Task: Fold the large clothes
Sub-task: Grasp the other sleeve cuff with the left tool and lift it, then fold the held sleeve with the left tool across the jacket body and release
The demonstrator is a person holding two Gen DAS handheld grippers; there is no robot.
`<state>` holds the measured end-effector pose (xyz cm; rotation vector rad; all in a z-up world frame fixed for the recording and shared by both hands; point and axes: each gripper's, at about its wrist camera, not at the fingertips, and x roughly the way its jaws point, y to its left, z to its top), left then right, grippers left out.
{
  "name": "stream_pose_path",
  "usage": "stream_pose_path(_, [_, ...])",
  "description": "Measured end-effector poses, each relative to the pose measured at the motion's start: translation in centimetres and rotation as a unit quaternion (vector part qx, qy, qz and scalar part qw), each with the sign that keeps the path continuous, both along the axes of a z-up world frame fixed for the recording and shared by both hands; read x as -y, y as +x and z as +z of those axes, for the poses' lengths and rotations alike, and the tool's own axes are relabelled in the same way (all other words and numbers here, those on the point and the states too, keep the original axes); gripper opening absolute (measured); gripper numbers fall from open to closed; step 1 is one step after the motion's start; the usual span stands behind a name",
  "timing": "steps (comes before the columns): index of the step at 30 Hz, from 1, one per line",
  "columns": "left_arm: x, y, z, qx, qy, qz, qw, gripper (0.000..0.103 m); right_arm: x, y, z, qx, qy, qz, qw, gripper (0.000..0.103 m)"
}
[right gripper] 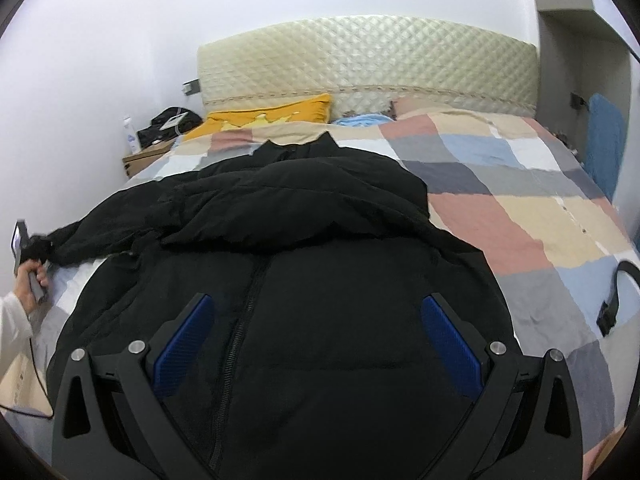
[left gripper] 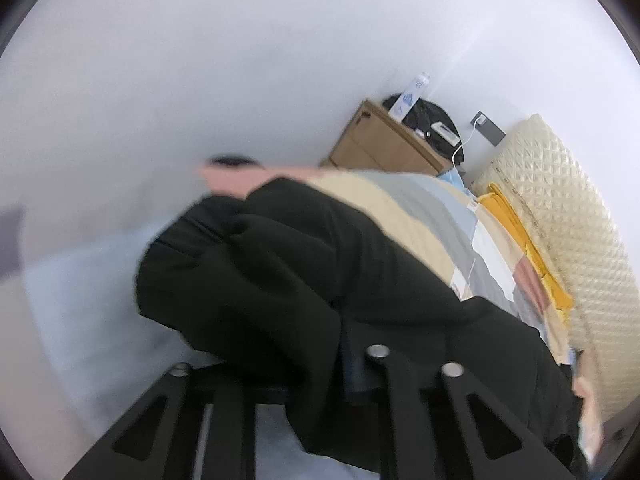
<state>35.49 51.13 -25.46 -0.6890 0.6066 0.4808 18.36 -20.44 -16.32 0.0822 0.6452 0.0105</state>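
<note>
Folding a black jacket [right gripper: 304, 240] spread on the patchwork quilt [right gripper: 520, 208].

The left gripper [left gripper: 356, 364] is pinched narrow on a fold of the jacket's black fabric. The right gripper [right gripper: 320, 344] stands wide, its blue pads [right gripper: 452, 344] apart above the zipped front, holding nothing.

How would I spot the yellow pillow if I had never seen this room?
Find the bed with the cream quilted headboard and the patchwork checked cover. At the headboard's left end lies the yellow pillow, above the black jacket. It is the only bright mustard-yellow thing on the bed.
</note>
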Motion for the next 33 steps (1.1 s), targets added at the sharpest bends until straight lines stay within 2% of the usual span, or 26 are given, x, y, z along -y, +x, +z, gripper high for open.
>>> stream_pose_path(4, [1.6,-0.4,3.9,0.005,0.043,-0.003,0.9991,0.009,-0.3,-1.1,0.8,0.018,0.001,0.016,1.0,0.103])
stream_pose_path(15, [7.5,-2.9,16.1,0.042,0.11,-0.043,0.9922,0.007,3.1,-3.5,1.8,0.033,0.025,-0.005,0.999,0.103])
stream_pose_path(18, [10.3,-3.0,20.1,0.051,0.141,-0.07,0.9862,0.007,3.9,-4.1,1.9,0.033,0.034,-0.004,0.999,0.103])
stream_pose_path(24, [16.2,-3.1,26.7,0.084,0.172,-0.098,0.9766,0.007,5.7,-5.5,2.5,0.043,0.047,0.002,0.998,0.103])
stream_pose_path(29, [22.8,-3.1,30.4,0.105,0.205,-0.136,0.9636,0.007,7.4,-6.6,3.5,0.059,0.037,0.012,0.997,0.103])
stream_pose_path(33, [27.7,-2.7,32.8,0.129,0.206,-0.16,0.9568,0.007,8.8,-7.2,3.8,0.064,0.028,0.001,0.998,0.103])
